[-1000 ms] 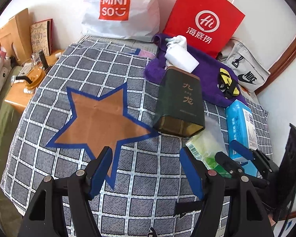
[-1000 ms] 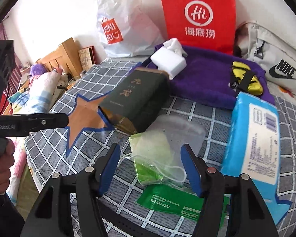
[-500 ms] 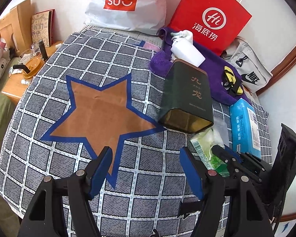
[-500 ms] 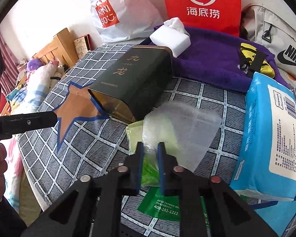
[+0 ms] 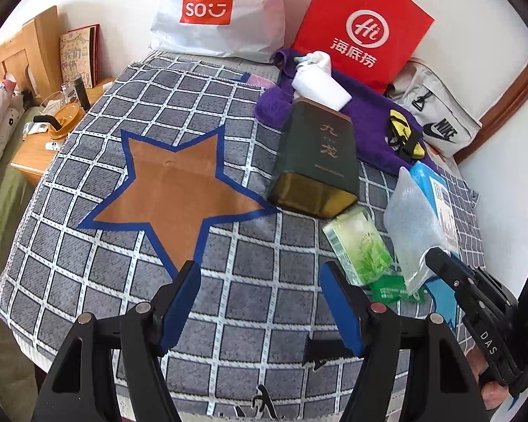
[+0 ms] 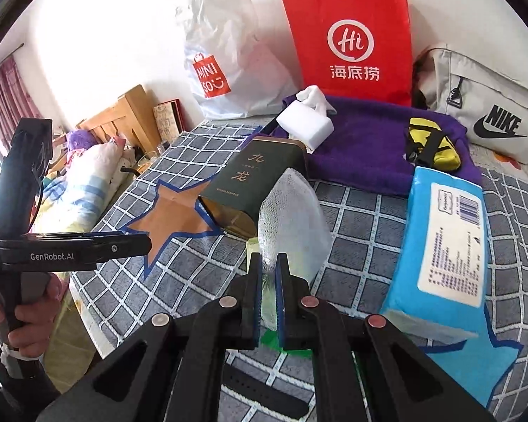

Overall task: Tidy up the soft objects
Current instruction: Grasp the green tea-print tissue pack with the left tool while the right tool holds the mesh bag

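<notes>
checkered bedspread (image 5: 88, 183); right gripper (image 6: 269, 263) clamps bubble-wrap pouch (image 6: 292, 218); left gripper (image 5: 260, 292) spread, empty

The bubble-wrap pouch (image 6: 292, 218) hides most of the green packet (image 6: 252, 246) behind it. The blue tissue pack (image 5: 440, 197) is half covered by the pouch in the left view. Small print on the tin (image 6: 260, 172) is too small to read. The Nike bag (image 6: 489, 116) runs off the right edge.

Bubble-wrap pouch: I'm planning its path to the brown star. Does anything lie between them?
The dark green tin lies at the tip of the star nearest the pouch, partly between them; the right gripper holds the pouch.
</notes>
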`<state>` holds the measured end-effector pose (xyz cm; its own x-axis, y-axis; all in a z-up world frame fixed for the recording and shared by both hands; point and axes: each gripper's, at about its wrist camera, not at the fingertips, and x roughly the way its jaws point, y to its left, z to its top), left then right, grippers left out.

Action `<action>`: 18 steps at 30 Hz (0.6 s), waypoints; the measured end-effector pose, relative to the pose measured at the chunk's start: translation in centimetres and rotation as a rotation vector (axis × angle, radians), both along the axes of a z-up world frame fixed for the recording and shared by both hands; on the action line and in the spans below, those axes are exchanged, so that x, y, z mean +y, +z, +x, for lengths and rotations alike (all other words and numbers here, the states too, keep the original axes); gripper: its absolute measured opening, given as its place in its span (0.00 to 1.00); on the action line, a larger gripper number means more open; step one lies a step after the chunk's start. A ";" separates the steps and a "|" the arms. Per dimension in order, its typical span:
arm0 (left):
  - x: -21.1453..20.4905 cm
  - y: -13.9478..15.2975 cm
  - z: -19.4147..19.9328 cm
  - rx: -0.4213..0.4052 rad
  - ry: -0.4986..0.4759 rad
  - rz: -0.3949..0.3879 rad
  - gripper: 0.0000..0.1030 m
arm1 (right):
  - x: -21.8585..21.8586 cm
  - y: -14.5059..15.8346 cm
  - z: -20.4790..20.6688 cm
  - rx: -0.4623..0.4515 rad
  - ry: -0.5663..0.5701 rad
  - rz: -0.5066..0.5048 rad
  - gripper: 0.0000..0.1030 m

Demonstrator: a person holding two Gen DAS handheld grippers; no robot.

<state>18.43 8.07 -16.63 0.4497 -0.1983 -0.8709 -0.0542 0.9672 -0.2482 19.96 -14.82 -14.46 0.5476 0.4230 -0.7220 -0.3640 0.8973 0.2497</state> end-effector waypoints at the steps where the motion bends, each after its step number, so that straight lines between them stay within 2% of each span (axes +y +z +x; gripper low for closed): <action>1: -0.2 0.1 -0.3 -0.002 -0.003 0.004 0.67 | -0.2 0.1 -0.3 -0.002 -0.003 0.005 0.06; 5: -1.1 0.3 -1.7 -0.008 -0.010 0.012 0.67 | -1.6 1.0 -2.7 -0.031 -0.005 0.042 0.06; 12: -3.1 0.4 -3.8 -0.023 -0.029 0.007 0.67 | -4.5 1.9 -7.1 -0.081 -0.040 0.045 0.06; 18: -5.4 -0.7 -4.2 -0.011 -0.050 0.003 0.67 | -7.7 0.9 -9.4 -0.090 -0.109 -0.029 0.06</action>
